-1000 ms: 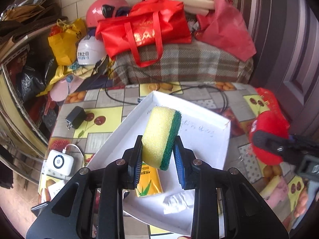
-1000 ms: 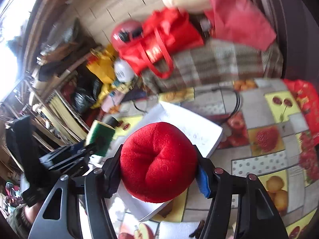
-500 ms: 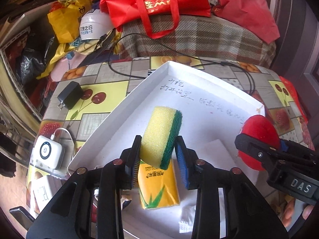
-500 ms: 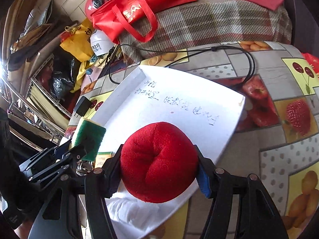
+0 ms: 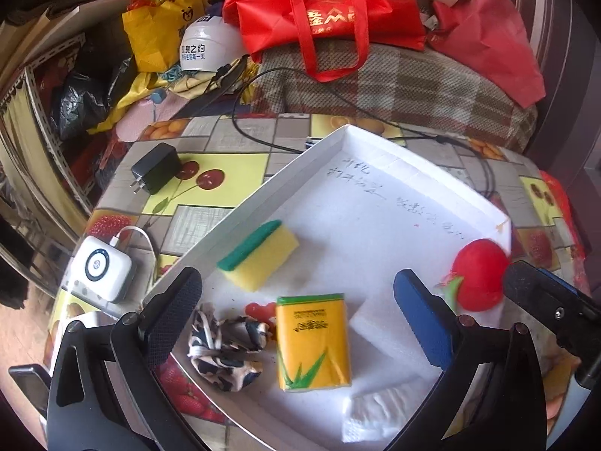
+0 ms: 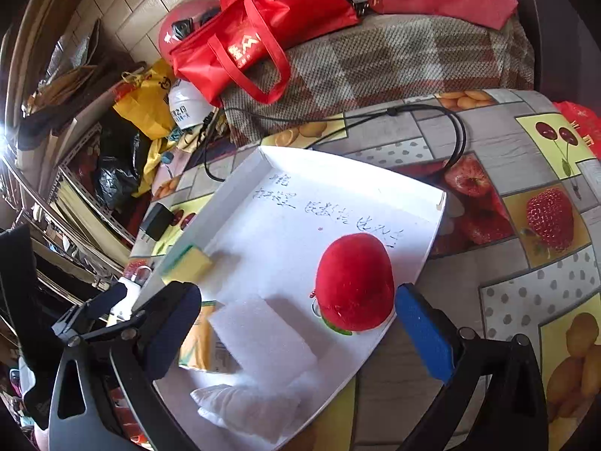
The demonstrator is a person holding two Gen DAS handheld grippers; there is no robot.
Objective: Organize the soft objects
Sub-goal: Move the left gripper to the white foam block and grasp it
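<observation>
Dropped from both now-released tools, sponge [image 5: 259, 259] and red plush [image 6: 353, 282] lie in white tray [image 5: 375, 150].

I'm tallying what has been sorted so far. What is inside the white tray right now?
The white tray holds a yellow-green sponge, a red plush fruit, a yellow tissue pack, a patterned cloth wad, a white foam pad and crumpled tissue. Anything beneath them is hidden.

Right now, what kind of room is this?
Probably a cluttered storage corner at home: a fruit-print tablecloth, piled shopping bags like the red tote bag, and helmets such as the white helmet.
</observation>
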